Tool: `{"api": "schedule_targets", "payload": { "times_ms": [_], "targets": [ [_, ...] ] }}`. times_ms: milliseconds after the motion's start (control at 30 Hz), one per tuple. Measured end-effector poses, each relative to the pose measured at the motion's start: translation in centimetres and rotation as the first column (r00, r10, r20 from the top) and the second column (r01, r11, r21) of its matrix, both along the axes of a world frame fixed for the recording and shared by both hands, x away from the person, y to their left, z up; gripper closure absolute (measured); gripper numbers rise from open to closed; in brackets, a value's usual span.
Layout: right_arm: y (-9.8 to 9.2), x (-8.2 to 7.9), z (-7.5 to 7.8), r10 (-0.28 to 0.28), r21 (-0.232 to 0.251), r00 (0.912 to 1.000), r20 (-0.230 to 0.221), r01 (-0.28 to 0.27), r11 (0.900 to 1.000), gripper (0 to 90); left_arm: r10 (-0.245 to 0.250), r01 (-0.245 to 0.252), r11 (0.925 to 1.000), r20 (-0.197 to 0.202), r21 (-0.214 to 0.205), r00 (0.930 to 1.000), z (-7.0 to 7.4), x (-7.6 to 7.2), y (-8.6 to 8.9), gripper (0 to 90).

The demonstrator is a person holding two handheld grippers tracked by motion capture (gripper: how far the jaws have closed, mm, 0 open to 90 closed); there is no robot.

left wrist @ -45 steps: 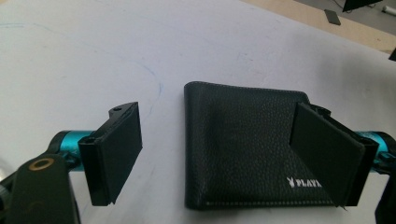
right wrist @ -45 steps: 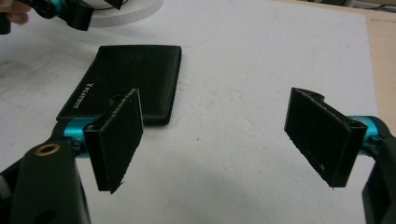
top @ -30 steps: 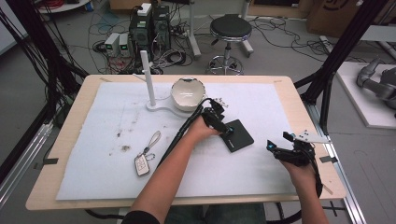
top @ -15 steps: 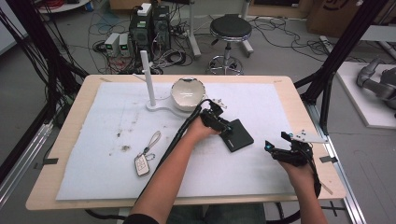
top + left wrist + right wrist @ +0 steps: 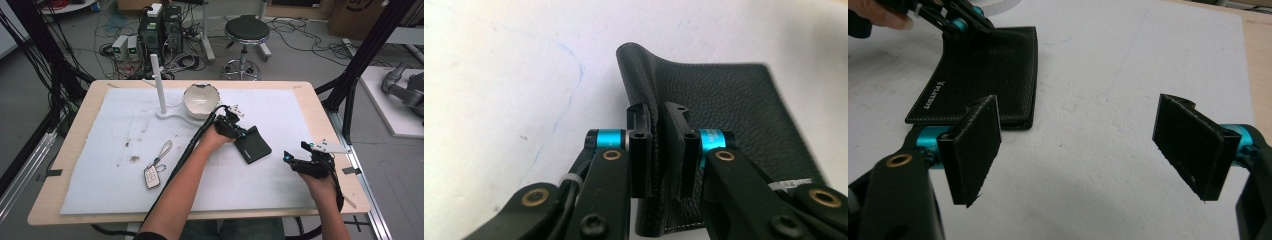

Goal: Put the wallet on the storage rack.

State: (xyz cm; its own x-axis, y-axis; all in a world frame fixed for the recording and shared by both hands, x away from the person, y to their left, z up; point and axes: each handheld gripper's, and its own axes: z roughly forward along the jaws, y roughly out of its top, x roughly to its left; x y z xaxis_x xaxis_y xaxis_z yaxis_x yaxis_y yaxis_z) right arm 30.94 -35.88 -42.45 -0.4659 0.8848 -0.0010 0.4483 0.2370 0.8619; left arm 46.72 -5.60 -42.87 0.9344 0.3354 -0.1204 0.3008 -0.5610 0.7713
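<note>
A black leather wallet (image 5: 255, 146) lies on the white mat right of centre. My left gripper (image 5: 239, 131) reaches it from the left. Its jaws have just been closing and are shut on the wallet's raised cover edge (image 5: 646, 75), which is pinched between the pads (image 5: 641, 150) in the left gripper view. My right gripper (image 5: 294, 161) hovers near the table's right front, open, with nothing between its pads (image 5: 973, 145). In the right gripper view the wallet (image 5: 983, 70) lies ahead to the left, with the left gripper (image 5: 960, 25) on its far end.
A white bowl (image 5: 201, 100) and a white post on a flat base (image 5: 159, 85) stand at the back centre. A key fob with a strap (image 5: 151, 176) lies front left. The mat (image 5: 100, 150) has small brown stains on its left part.
The left gripper's jaws have come together on the wallet's edge, with the hand shifting slightly. The right hand has stayed where it was.
</note>
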Motion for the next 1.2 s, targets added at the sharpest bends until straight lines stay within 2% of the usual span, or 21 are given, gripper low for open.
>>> {"api": "schedule_targets", "payload": {
  "times_ms": [200,333,367,400,633,700,733,767,867,933,967,1033,1100,1133,1200],
  "targets": [
    [0.1,0.0,0.0,0.007,0.0,1.0,0.0,-0.007,1.0,19.7,0.004,-0.001,0.9983,0.039,-0.058,0.9992,2.5,-0.8,0.8,81.9],
    [0.2,0.0,0.0,0.008,-0.001,1.0,-0.004,-0.008,1.0,19.6,0.019,-0.013,0.9971,0.08,-0.075,0.9966,4.6,-1.4,1.8,82.1],
    [0.3,0.0,0.0,0.009,-0.001,1.0,-0.003,-0.009,1.0,19.7,0.019,-0.013,0.9971,0.08,-0.075,0.9966,4.6,-1.4,1.8,82.2],
    [0.3,0.0,0.0,0.009,-0.002,1.0,-0.002,-0.009,1.0,19.7,0.038,-0.03,0.9955,0.088,-0.089,0.9954,5.7,-1.6,2.5,82.3],
    [0.7,0.2,0.1,0.02,-0.007,0.9998,-0.001,-0.02,0.9998,19.7,0.057,-0.039,0.9908,0.138,-0.13,0.9888,8.9,-2.3,4.8,82.3],
    [0.9,0.3,0.0,0.026,-0.006,0.9997,-0.004,-0.026,0.9996,19.6,0.055,-0.036,0.9892,0.135,-0.142,0.9894,9.8,-2.5,5.4,82.4],
    [1.0,0.3,0.0,0.028,-0.009,0.9996,-0.004,-0.029,0.9996,19.6,0.055,-0.036,0.9892,0.135,-0.142,0.9894,9.8,-2.5,5.4,82.4],
    [1.0,0.3,0.0,0.028,-0.008,0.9996,-0.007,-0.028,0.9996,19.6,0.056,-0.036,0.9886,0.14,-0.146,0.9885,10.7,-2.6,6.0,82.4],
    [1.3,0.5,0.0,0.035,-0.01,0.9994,-0.007,-0.035,0.9993,19.7,0.08,-0.053,0.9866,0.175,-0.155,0.9813,12.2,-2.8,7.1,82.4],
    [1.3,0.5,-0.1,0.037,-0.011,0.9993,-0.007,-0.037,0.9993,19.6,0.089,-0.059,0.9845,0.182,-0.165,0.9793,12.6,-2.8,7.5,82.3],
    [1.5,0.5,-0.1,0.039,-0.011,0.9992,-0.009,-0.039,0.9992,19.7,0.102,-0.068,0.9835,0.2,-0.167,0.9746,13.5,-2.8,8.3,82.3],
    [1.6,0.6,-0.1,0.04,-0.011,0.9992,-0.009,-0.04,0.9991,19.7,0.124,-0.087,0.9809,0.215,-0.174,0.9687,14.2,-2.8,9.0,82.3],
    [1.8,0.8,-0.1,0.045,-0.013,0.9989,-0.011,-0.045,0.9989,19.6,0.131,-0.092,0.9802,0.223,-0.175,0.9659,14.5,-2.8,9.5,82.2],
    [1.9,1.0,-0.2,0.049,-0.011,0.9987,-0.01,-0.049,0.9987,19.7,0.152,-0.109,0.9758,0.231,-0.19,0.961,15.1,-2.7,10.4,82.2],
    [2.1,1.1,-0.2,0.054,-0.012,0.9984,-0.014,-0.054,0.9985,19.7,0.162,-0.116,0.973,0.234,-0.199,0.9586,15.3,-2.6,10.9,82.3]
  ]
}}
